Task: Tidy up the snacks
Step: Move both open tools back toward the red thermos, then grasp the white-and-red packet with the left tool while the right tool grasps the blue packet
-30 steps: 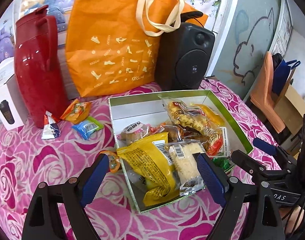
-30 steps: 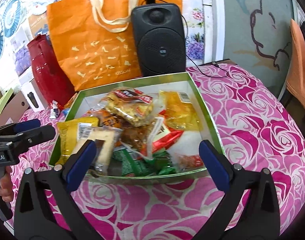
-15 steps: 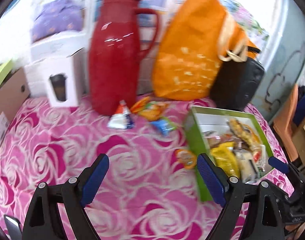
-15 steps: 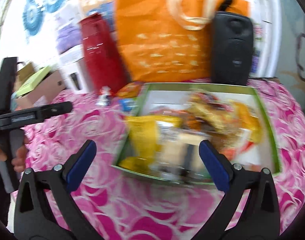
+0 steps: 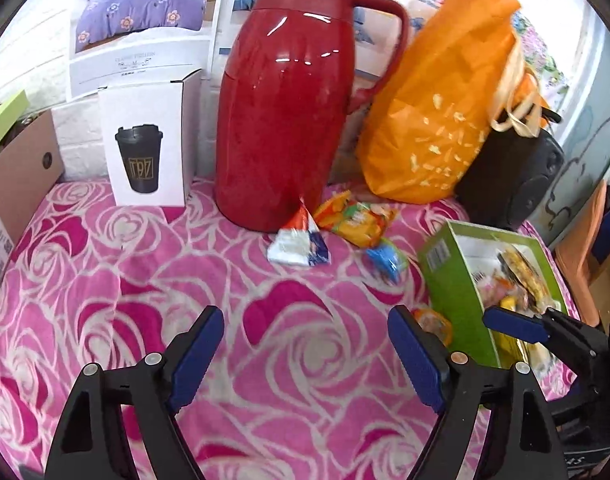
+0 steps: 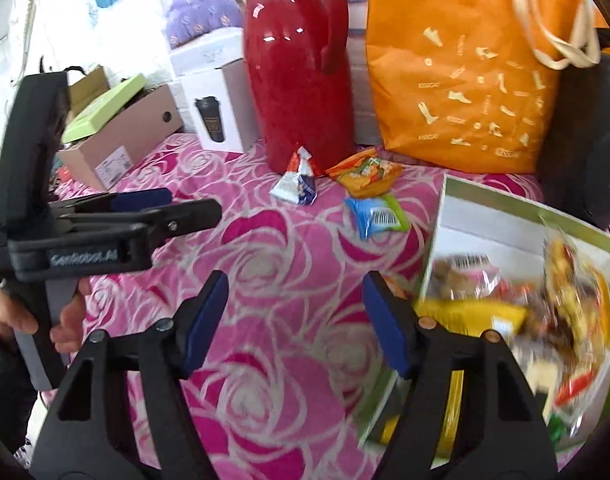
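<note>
The green snack box (image 5: 457, 300) sits toward the right edge of the rose-patterned table (image 5: 145, 280), already crowded with packets; a small orange packet (image 5: 435, 322) lies touching its near-left wall. Four snacks remain outside it: that orange one, a blue-and-green packet (image 6: 375, 214) just left of the box's far corner, a yellow-orange bag (image 6: 365, 172) behind it, and a red-white-blue sachet (image 6: 299, 178) against the base of the red thermos (image 5: 289, 120). Along the table's back edge stand a white cup carton (image 5: 147, 144), an orange tote (image 6: 465, 72) and a black speaker (image 5: 509, 184). Within the last second both cameras have swung from the box to the loose snacks on its left. The left gripper (image 5: 305, 356) hangs spread and empty over bare cloth; the right gripper (image 6: 295, 320), likewise spread and empty, sits beside the box's left wall. The swing suggests that filling of the box resumes with one of the stray packets, probably the nearest.
</note>
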Available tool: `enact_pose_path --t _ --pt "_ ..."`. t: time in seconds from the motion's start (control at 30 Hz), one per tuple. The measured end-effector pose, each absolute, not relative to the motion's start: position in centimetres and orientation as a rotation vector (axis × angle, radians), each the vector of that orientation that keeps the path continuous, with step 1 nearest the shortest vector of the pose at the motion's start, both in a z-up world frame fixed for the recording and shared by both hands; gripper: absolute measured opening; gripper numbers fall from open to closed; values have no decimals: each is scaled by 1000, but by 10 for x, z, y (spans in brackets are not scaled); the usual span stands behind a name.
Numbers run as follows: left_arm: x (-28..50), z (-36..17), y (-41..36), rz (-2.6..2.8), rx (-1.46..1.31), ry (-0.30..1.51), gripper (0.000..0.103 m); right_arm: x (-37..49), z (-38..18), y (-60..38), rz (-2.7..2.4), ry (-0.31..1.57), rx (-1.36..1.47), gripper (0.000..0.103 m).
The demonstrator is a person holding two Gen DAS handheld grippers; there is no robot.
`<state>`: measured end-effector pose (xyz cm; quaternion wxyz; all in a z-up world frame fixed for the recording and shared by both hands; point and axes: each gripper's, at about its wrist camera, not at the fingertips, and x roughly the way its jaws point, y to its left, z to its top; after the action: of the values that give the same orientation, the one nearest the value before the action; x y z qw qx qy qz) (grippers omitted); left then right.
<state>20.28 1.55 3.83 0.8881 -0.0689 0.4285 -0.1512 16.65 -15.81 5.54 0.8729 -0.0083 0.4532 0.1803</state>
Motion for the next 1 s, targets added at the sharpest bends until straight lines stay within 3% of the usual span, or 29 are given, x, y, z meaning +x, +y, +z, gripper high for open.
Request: enact_pose_path --t 0.4,0.6,0.63,0.67,0.7,0.77,1.0 --pt "287 0 0 -281 -150 959 86 263 2 -142 272 1104 -170 60" --pt "314 -20 -10 -292 -187 989 76 278 -10 -132 186 1155 -289 60" --pt "318 -25 -11 -294 -199 999 64 280 -14 -130 167 1165 -331 59" --pt "321 -30 -12 -303 -211 1017 52 280 -16 -128 152 1168 -362 55" --pt "323 -34 -13 -314 -224 1034 51 281 -19 -127 134 1168 -395 51" --pt "320 -35 -14 -322 -220 1021 48 281 -20 -129 125 1151 -431 31" --pt "293 -19 -7 -327 -211 1003 45 260 6 -144 278 1105 -204 26"
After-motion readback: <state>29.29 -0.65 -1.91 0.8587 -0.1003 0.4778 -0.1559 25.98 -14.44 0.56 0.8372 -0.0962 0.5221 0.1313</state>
